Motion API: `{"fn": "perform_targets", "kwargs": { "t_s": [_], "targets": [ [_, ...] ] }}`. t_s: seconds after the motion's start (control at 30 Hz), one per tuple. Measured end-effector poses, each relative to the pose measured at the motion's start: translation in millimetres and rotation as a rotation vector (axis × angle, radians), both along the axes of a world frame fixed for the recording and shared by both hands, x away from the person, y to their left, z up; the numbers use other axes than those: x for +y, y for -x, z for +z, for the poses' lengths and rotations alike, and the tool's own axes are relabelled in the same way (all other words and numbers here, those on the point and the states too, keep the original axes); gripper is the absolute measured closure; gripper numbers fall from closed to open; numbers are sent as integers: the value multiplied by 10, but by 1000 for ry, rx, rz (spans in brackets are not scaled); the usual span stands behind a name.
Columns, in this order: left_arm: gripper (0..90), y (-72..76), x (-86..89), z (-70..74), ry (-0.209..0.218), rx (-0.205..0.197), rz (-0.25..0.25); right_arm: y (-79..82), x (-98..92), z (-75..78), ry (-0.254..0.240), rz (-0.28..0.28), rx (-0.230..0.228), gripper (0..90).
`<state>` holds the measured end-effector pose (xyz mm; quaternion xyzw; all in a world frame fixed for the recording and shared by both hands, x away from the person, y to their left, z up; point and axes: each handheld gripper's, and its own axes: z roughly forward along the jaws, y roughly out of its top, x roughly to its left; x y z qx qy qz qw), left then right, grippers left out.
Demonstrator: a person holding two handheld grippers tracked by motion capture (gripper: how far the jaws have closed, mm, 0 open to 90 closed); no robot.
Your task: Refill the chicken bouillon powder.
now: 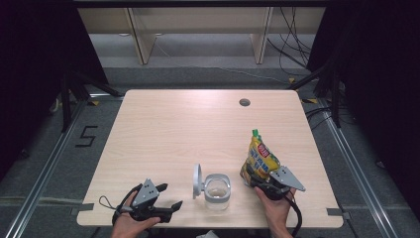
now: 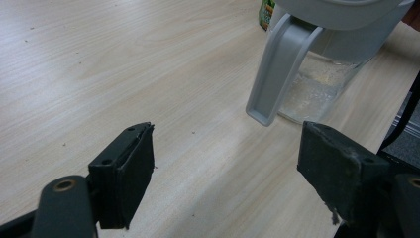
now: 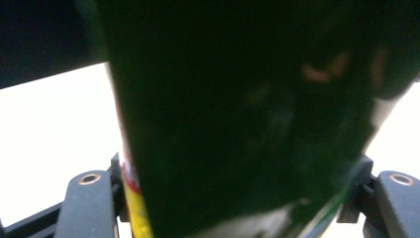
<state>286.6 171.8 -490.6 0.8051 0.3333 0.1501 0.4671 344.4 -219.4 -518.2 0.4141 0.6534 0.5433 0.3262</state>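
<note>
A: Where's the pouch (image 1: 261,159) rn?
B: Upright near table's (image 1: 173,129) right front edge, w/ right gripper (image 1: 261,181) clamped round its lower half. Yellow, green cap up top.
A: And the jar (image 1: 217,191)?
B: Mid-front, lid (image 1: 197,180) flipped open, thin layer of pale stuff at bottom.
A: Left gripper (image 1: 166,196)?
B: Spread wide, holding nothing, just left of jar.

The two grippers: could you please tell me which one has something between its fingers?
The right gripper: the yellow pouch stands between its fingers. The left gripper gapes empty.
</note>
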Motion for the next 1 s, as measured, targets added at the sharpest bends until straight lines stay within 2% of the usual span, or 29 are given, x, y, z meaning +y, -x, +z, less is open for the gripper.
{"fn": "perform_targets", "kwargs": {
  "t_s": [0.03, 0.07, 0.1, 0.13, 0.17, 0.23, 0.3, 0.33, 0.37, 0.4, 0.43, 0.47, 0.5, 0.53, 0.57, 0.6, 0.63, 0.67, 0.7, 0.8, 0.83, 0.87, 0.9, 0.93, 0.97, 1.0],
  "targets": [
    [214, 0, -1, 0, 3, 0, 1, -18, -21, 4, 25, -3, -19, 322],
    [214, 0, -1, 0, 3, 1, 1, -25, -19, 2, 21, -11, -22, 331],
    [214, 1, -10, -6, 13, 1, 5, -8, 14, 1, -24, -7, 6, 342],
    [214, 3, -15, -8, 15, 1, 7, -33, -4, -5, -5, -14, -3, 351],
    [215, 20, -22, -7, 17, 22, 23, -12, 8, 2, -16, -25, 29, 358],
    [214, 12, -21, -11, 20, 17, 12, -26, -8, 3, -6, -36, -3, 371],
    [215, 13, -17, -9, 19, 17, 13, -31, -5, 4, -5, -40, 3, 406],
    [216, 12, -16, -6, 18, 19, 13, -30, 6, 7, -37, -15, 31, 421],
    [216, 11, -14, -5, 16, 14, 13, -42, -6, 10, -16, -32, 19, 427],
    [216, 11, -14, -6, 17, 14, 14, -57, -17, 13, -21, -19, 2, 439],
    [216, 13, -20, -8, 26, 14, 18, -45, -20, 25, -48, 13, 48, 445],
    [216, 15, -18, -4, 22, 14, 17, -44, -15, 33, -29, -23, 47, 451],
    [217, 13, -13, 0, 18, 18, 11, -55, -30, 44, -7, -34, 23, 456],
    [217, 14, -13, -1, 19, 16, 11, -61, -35, 52, 2, -31, 23, 460],
    [217, 18, -17, -3, 25, 15, 17, -57, -21, 55, -26, -21, 45, 463],
    [217, 14, -13, -1, 21, 10, 13, -50, -22, 64, -23, -26, 63, 466],
    [218, 11, 1, 5, 2, 8, 8, -69, -35, 70, -6, -7, 51, 469],
    [219, 12, 0, 6, 4, 7, 11, -78, -44, 74, -1, -24, 25, 473],
    [219, 11, 2, 6, 3, 6, 9, -82, -59, 85, 4, -17, 38, 477],
    [219, 13, 6, 9, 0, 6, 14, -93, -77, 102, 4, -6, 41, 483],
    [219, 15, 3, 9, 7, 8, 14, -78, -87, 125, 11, -2, 64, 485],
    [219, 18, 2, 9, 9, 11, 19, -88, -84, 123, 6, 0, 48, 486],
    [219, 17, 3, 8, 12, 10, 16, -71, -89, 137, 16, -2, 63, 488],
    [219, 14, 6, 11, 10, 5, 12, -79, -111, 145, 26, 22, 52, 490],
    [219, 7, 15, 15, -1, -3, 5, -69, -120, 155, 30, 19, 56, 491],
    [220, 3, 19, 16, -7, -8, 1, -74, -160, 171, 62, 41, 51, 492]
  ]
}}
